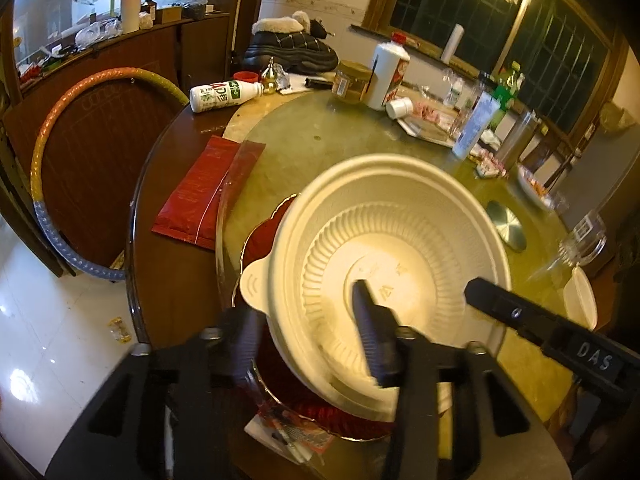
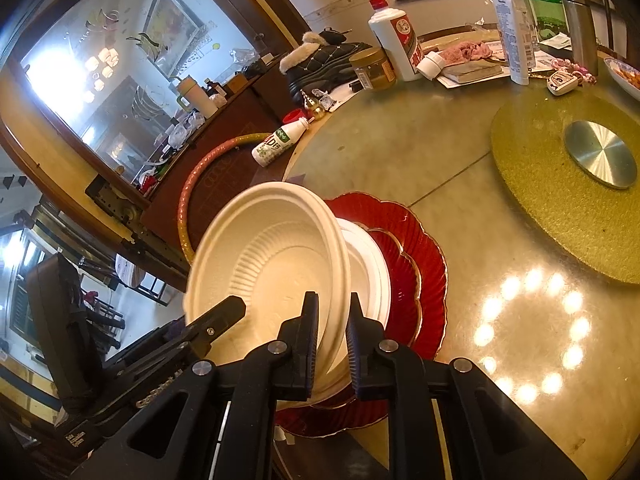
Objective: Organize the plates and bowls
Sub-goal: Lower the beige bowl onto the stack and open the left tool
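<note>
One white ribbed bowl [image 2: 272, 264], tilted at lower centre over at least one more white bowl [image 2: 370, 276] and two stacked red scalloped plates [image 2: 424, 264] partly hidden beneath, rim pinched by right gripper [image 2: 333, 344]; left gripper [image 1: 308, 320] spread, blurred, straddling the near rim; bare tabletop [image 2: 400, 152] beyond.

Both views are fisheye images: straight lines bow near the edges and the corners fall to black. Lighting is warm, yellow, indoor and moderately dim. A ring of lamp reflections [image 2: 532, 332] glares on the glass tabletop [image 2: 400, 152], right of the white bowl [image 2: 272, 256]. A second overexposed patch sits on the wall mirror [image 2: 56, 76], upper left of the bowl. In the left wrist view the white bowl [image 1: 392, 240] and left gripper [image 1: 308, 316] show motion blur; the window [image 1: 500, 28] beyond is dark.
</note>
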The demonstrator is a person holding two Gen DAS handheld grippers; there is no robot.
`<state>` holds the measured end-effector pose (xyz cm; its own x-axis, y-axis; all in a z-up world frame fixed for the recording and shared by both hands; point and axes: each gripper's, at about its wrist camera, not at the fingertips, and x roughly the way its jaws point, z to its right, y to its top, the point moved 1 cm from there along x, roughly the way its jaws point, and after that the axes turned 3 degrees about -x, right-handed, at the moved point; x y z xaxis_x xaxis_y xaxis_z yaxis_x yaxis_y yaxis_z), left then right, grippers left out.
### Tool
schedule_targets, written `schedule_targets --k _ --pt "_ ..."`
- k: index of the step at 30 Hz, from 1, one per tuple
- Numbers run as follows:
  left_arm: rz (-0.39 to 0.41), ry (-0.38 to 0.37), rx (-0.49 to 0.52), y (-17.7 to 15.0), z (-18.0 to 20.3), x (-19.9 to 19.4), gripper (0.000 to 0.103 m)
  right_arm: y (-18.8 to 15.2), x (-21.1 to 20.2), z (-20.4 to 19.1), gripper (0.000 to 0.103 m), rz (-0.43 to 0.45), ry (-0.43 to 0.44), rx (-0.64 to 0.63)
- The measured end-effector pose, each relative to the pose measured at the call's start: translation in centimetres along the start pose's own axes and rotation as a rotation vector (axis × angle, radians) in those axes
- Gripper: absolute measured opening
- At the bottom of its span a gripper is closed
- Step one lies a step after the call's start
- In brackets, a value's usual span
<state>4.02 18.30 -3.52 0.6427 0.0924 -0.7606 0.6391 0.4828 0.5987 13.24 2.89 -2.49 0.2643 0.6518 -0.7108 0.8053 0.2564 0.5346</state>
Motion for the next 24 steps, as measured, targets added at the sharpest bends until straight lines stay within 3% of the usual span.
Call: schedule_targets --k 6,8,10,12,15,18,22,24 --pt "0.039 0.008 -0.026 0.5 -0.3 -0.7 0.046 0.1 0.0 0.1 0.017 0.0 0.007 0.01" --pt "0.065 0.015 -0.042 0.7 -0.6 -1.1 0.057 0.2 -0.3 0.3 0.025 0.013 0.002 0.02" --pt "0.101 0.013 -0.07 0.8 -1.0 -1.7 0.064 0.3 -0.7 0.5 0.05 0.032 0.009 0.037" --pt "0.138 0.021 -0.1 1.1 -1.4 -2.3 0.067 0.4 -1.2 0.7 0.068 0.061 0.022 0.052" --pt "0.215 0.016 -0.163 1.4 -2.3 -3.7 0.067 0.7 -2.1 0.9 0.07 0.088 0.042 0.065" --pt "0.324 -0.003 -0.203 1.5 -2.3 -5.8 0.077 0.9 -4.0 2.0 0.072 0.158 0.075 0.116" --pt "0.437 -0.035 -0.197 1.4 -0.9 -8.0 0.082 0.8 -6.2 3.7 0.086 0.228 0.081 0.178" --pt "0.46 -0.054 -0.17 1.4 0.4 -8.5 0.086 0.6 -7.1 4.6 0.086 0.232 0.085 0.191"
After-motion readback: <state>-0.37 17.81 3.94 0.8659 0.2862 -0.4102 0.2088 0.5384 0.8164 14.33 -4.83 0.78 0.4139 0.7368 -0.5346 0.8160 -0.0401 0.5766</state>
